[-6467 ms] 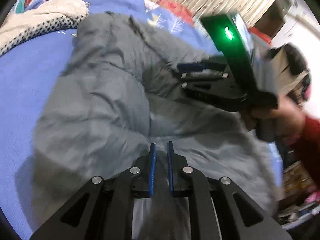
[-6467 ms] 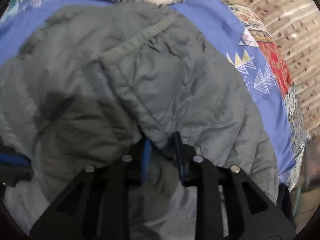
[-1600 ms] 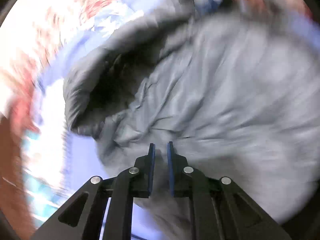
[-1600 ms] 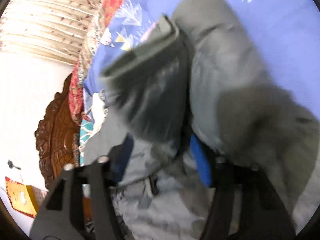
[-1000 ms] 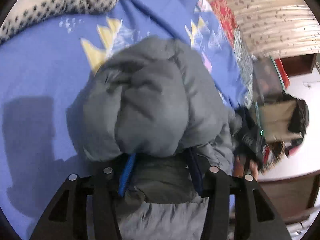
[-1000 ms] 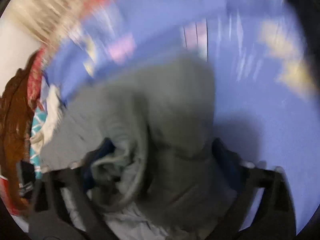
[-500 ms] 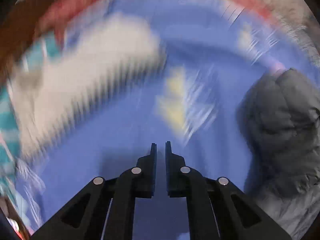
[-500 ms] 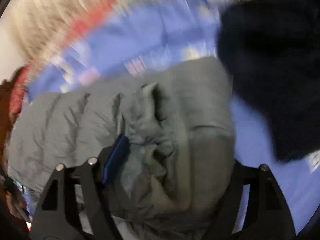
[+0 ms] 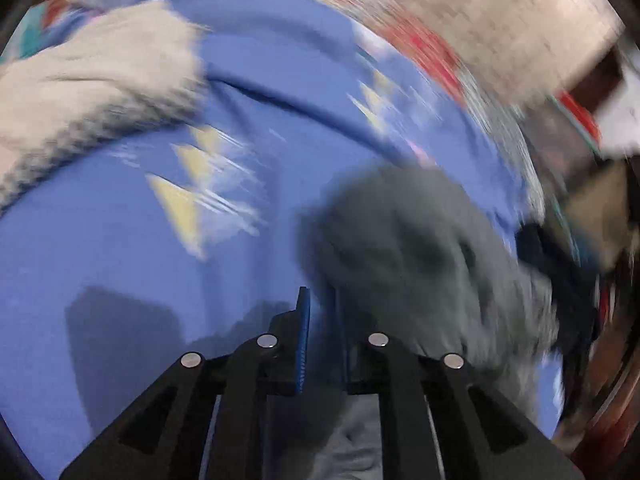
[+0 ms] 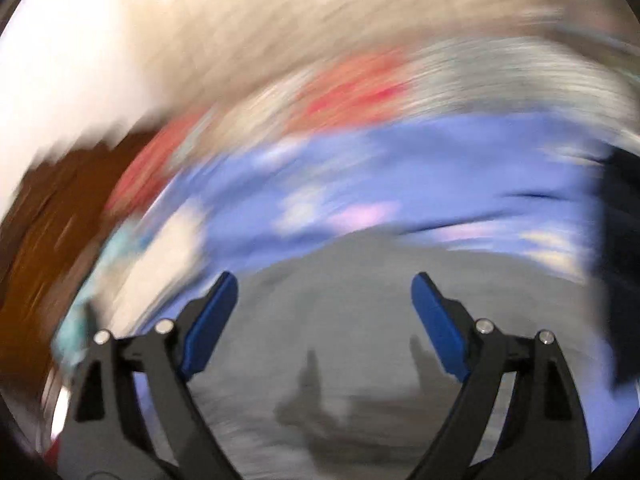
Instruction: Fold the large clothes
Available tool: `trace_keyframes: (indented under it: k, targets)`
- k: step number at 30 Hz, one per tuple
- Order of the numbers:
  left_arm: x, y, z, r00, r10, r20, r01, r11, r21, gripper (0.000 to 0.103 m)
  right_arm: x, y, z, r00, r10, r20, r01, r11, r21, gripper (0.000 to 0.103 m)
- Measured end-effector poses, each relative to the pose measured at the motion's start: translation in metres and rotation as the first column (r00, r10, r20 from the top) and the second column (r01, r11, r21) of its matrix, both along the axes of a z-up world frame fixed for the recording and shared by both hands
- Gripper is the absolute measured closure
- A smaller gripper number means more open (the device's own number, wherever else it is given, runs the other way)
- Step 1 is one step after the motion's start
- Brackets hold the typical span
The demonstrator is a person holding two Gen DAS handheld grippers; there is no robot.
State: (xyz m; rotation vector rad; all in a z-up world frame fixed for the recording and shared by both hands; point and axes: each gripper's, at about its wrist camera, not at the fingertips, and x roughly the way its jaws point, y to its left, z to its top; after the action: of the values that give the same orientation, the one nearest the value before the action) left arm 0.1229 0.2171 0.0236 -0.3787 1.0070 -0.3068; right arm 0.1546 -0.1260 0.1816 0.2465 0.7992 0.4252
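Both my grippers off the grey padded jacket, which sits bundled on the blue bedsheet.

My left gripper hovers over the blue patterned bedsheet; its jaws stand a narrow slit apart, having just parted slightly, with nothing between them, and the bundled grey padded jacket lies just ahead and to its right. A cream knitted garment lies well ahead to its left. My right gripper has just been opening and stands wide, pads bare, above the jacket spread below and ahead. Both views are blurred.
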Motion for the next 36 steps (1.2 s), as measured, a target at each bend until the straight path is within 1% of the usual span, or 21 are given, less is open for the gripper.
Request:
trace_keyframes:
  k: [1, 4, 7, 9, 10, 11, 12, 14, 15, 16, 18, 20, 22, 23, 25, 27, 29, 31, 33, 35, 36]
  targets:
    - [-0.009, -0.020, -0.009, 0.999, -0.038, 0.009, 0.037, 0.999, 0.038, 0.066, 0.018, 0.024, -0.001, 0.996, 0.074, -0.041, -0.075, 0.997, -0.022, 0.018]
    - [-0.022, -0.055, -0.024, 0.995, -0.090, 0.037, 0.084, 0.985, 0.152, 0.066, 0.088, 0.125, -0.021, 0.942, 0.261, -0.210, -0.290, 0.949, -0.122, 0.018]
    - [-0.042, -0.081, -0.031, 0.988, -0.112, 0.110, 0.075, 0.952, 0.297, 0.066, 0.125, 0.185, -0.063, 0.871, 0.315, -0.376, -0.412, 0.886, -0.212, 0.018]
    - [-0.051, -0.091, -0.034, 0.981, -0.116, 0.157, 0.053, 0.932, 0.358, 0.066, 0.124, 0.220, -0.107, 0.773, 0.329, -0.542, -0.549, 0.775, -0.313, 0.018]
    - [-0.053, -0.093, -0.032, 0.979, -0.114, 0.169, 0.044, 0.927, 0.371, 0.066, 0.117, 0.231, -0.125, 0.745, 0.320, -0.586, -0.600, 0.705, -0.377, 0.019]
    - [-0.055, -0.095, -0.032, 0.977, -0.115, 0.182, 0.036, 0.922, 0.386, 0.066, 0.109, 0.235, -0.135, 0.730, 0.316, -0.606, -0.624, 0.671, -0.401, 0.034]
    - [-0.056, -0.098, -0.033, 0.975, -0.114, 0.193, 0.029, 0.917, 0.397, 0.066, 0.102, 0.237, -0.145, 0.705, 0.312, -0.637, -0.648, 0.648, -0.400, 0.062]
    - [-0.060, -0.098, -0.030, 0.970, -0.104, 0.220, 0.007, 0.914, 0.405, 0.066, 0.096, 0.240, -0.145, 0.677, 0.337, -0.654, -0.670, 0.651, -0.357, 0.087]
    - [-0.064, -0.096, -0.028, 0.966, -0.086, 0.243, -0.021, 0.914, 0.405, 0.066, 0.097, 0.242, -0.132, 0.678, 0.375, -0.633, -0.663, 0.683, -0.306, 0.090]
    - [-0.067, -0.092, -0.026, 0.962, -0.047, 0.270, -0.069, 0.913, 0.403, 0.066, 0.103, 0.244, -0.111, 0.708, 0.416, -0.571, -0.633, 0.733, -0.251, 0.090]
    - [-0.069, -0.072, -0.017, 0.945, 0.079, 0.317, -0.203, 0.901, 0.382, 0.066, 0.121, 0.240, -0.072, 0.792, 0.455, -0.407, -0.550, 0.822, -0.151, 0.090]
    - [-0.059, -0.045, -0.023, 0.948, 0.185, 0.260, -0.257, 0.926, 0.275, 0.066, 0.142, 0.232, -0.066, 0.872, 0.391, -0.294, -0.442, 0.887, -0.131, 0.090]
    - [-0.048, -0.026, -0.037, 0.962, 0.223, 0.159, -0.249, 0.953, 0.170, 0.066, 0.156, 0.236, -0.097, 0.904, 0.313, -0.291, -0.383, 0.895, -0.229, 0.086]
    - [-0.048, -0.017, -0.037, 0.958, 0.241, 0.154, -0.258, 0.961, 0.103, 0.066, 0.157, 0.238, -0.114, 0.908, 0.280, -0.312, -0.369, 0.886, -0.281, 0.075]
    - [-0.050, -0.014, -0.038, 0.957, 0.245, 0.153, -0.260, 0.962, 0.086, 0.066, 0.161, 0.239, -0.128, 0.903, 0.264, -0.339, -0.372, 0.876, -0.307, 0.062]
    - [-0.050, -0.019, -0.034, 0.956, 0.240, 0.168, -0.262, 0.957, 0.126, 0.066, 0.160, 0.223, -0.111, 0.909, 0.287, -0.301, -0.352, 0.917, -0.187, 0.045]
    - [-0.050, -0.021, -0.033, 0.956, 0.241, 0.170, -0.265, 0.955, 0.136, 0.066, 0.151, 0.197, -0.075, 0.929, 0.287, -0.233, -0.301, 0.953, -0.029, 0.039]
    - [-0.052, -0.019, -0.033, 0.953, 0.250, 0.169, -0.270, 0.956, 0.112, 0.066, 0.131, 0.175, -0.045, 0.944, 0.294, -0.150, -0.293, 0.956, 0.028, 0.039]
    - [-0.056, -0.015, -0.034, 0.948, 0.267, 0.174, -0.286, 0.954, 0.095, 0.066, 0.102, 0.161, -0.022, 0.958, 0.281, -0.050, -0.282, 0.959, -0.016, 0.039]
    - [-0.059, -0.008, -0.028, 0.933, 0.302, 0.197, -0.324, 0.942, 0.091, 0.066, 0.072, 0.147, -0.026, 0.956, 0.292, -0.021, -0.292, 0.955, -0.043, 0.042]
    - [-0.062, -0.004, -0.026, 0.924, 0.322, 0.207, -0.344, 0.936, 0.080, 0.066, 0.065, 0.147, -0.042, 0.955, 0.292, -0.051, -0.294, 0.955, -0.041, 0.046]
